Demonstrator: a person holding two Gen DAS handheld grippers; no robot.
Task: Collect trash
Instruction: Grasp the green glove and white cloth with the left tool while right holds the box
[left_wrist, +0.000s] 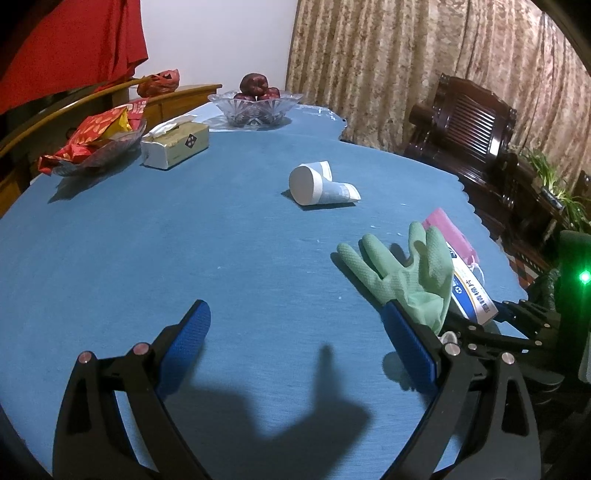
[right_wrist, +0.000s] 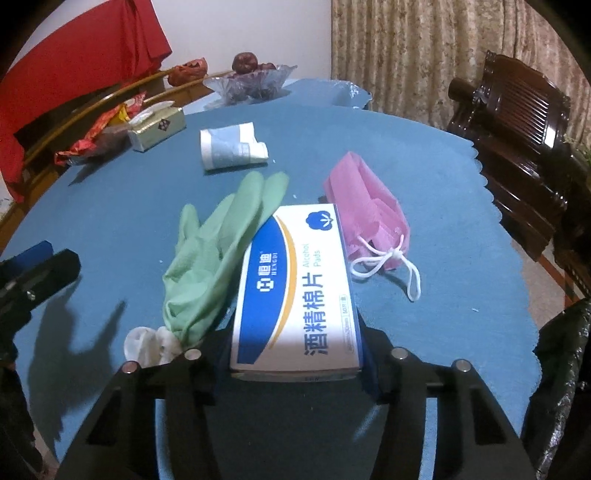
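My right gripper (right_wrist: 295, 354) is shut on a white and blue alcohol pads box (right_wrist: 295, 288), held just above the blue tablecloth; the box also shows in the left wrist view (left_wrist: 471, 291). A green rubber glove (right_wrist: 218, 254) lies draped against the box's left side, also in the left wrist view (left_wrist: 406, 273). A pink face mask (right_wrist: 369, 210) lies to the right of the box. A crushed white paper cup (left_wrist: 321, 184) lies farther back on the table. My left gripper (left_wrist: 295, 332) is open and empty over bare cloth, left of the glove.
At the back left are a tissue box (left_wrist: 175, 144), a dish of red snack wrappers (left_wrist: 92, 142) and a glass fruit bowl (left_wrist: 255, 105). A dark wooden chair (right_wrist: 517, 122) stands at the right. A black bag (right_wrist: 561, 369) hangs off the table's right edge.
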